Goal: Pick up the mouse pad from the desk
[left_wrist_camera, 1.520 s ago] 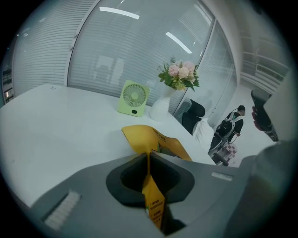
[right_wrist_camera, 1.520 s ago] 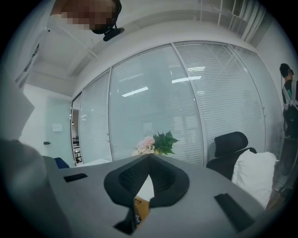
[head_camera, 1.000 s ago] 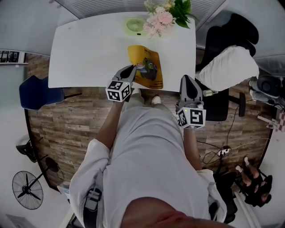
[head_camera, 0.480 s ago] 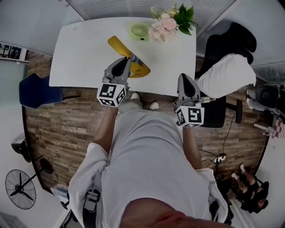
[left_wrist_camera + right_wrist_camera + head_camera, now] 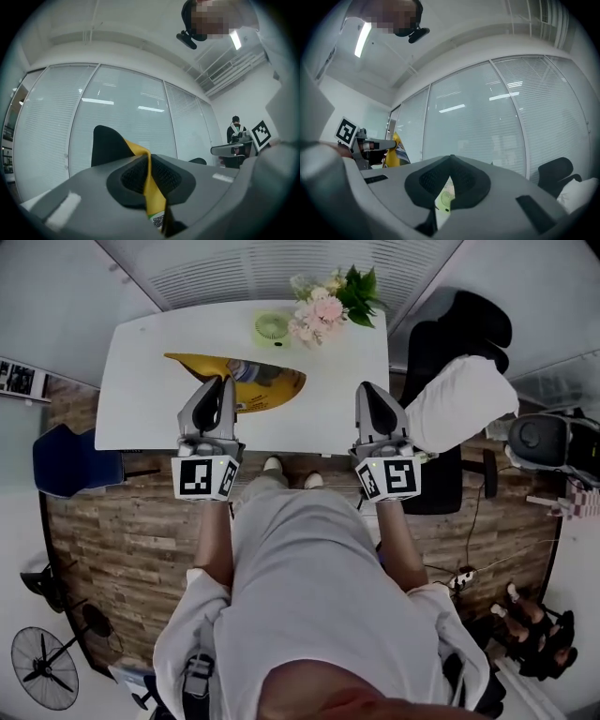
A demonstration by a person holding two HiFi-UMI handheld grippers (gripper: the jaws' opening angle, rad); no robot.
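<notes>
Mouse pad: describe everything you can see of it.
The mouse pad is thin and flexible, yellow on top with a printed picture, black underneath. Its near edge is pinched in the shut left gripper. It sits curved and tilted above the white desk, touching nothing else visible.

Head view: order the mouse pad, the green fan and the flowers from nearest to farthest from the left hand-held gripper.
1. Mouse pad, clamped in the left hand-held gripper, above the desk.
2. Green fan, at the desk's far edge.
3. Flowers, far edge, right of the fan.
</notes>
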